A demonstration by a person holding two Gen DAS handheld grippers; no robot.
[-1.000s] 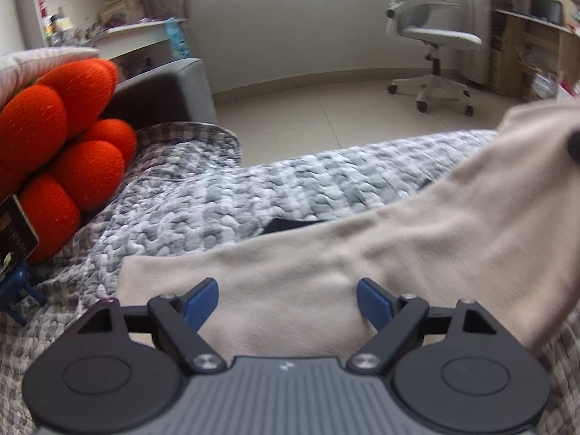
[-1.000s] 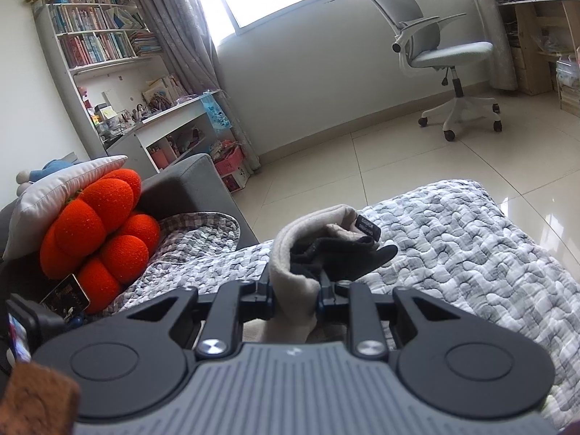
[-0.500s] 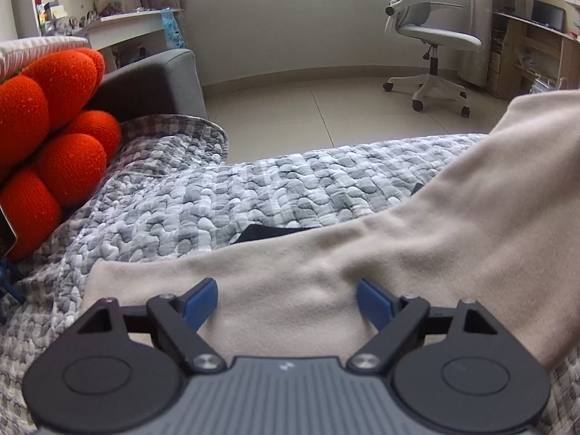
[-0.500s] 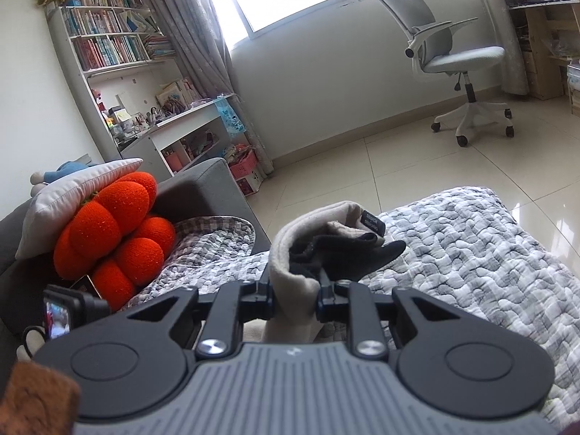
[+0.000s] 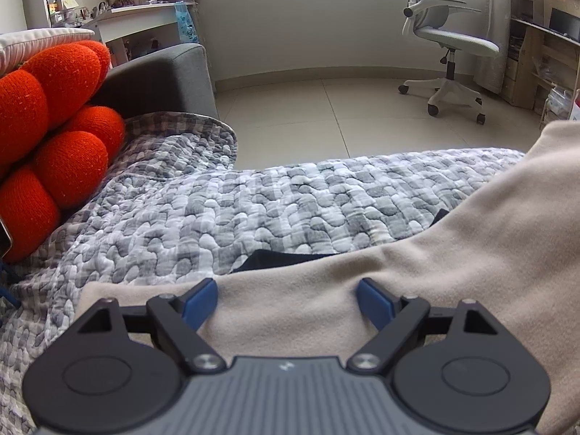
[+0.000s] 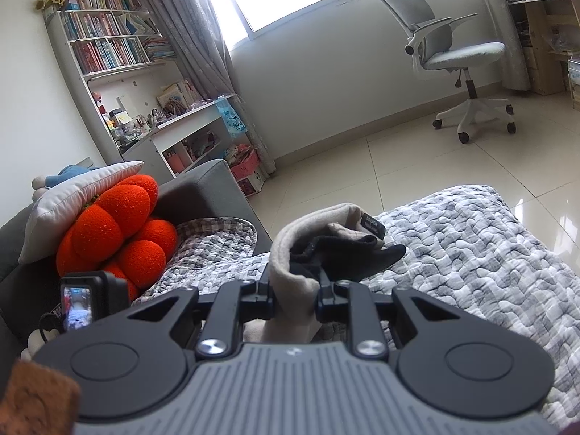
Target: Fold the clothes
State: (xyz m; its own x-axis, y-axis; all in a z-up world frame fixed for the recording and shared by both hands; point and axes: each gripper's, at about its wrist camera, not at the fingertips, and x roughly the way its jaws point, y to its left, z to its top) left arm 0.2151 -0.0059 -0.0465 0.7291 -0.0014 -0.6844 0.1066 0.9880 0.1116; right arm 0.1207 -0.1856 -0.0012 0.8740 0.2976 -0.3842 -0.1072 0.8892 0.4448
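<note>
Right claw (image 6: pixel 294 299) is clamped on the beige garment's (image 5: pixel 380 282) bunched end, and its length slopes down-left under the wide-apart left claw (image 5: pixel 288 299).

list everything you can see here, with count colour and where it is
garment: 1, beige with dark lining, on the quilt, one end lifted
quilt: 1, grey-white check, over the sofa
cushion: 1, orange, lobed, left on sofa
pillow: 1, white, atop the cushion
office chair: 1, grey, by the window
bookshelf: 1, white, far left wall
left gripper: open over the garment
right gripper: shut on garment
</note>
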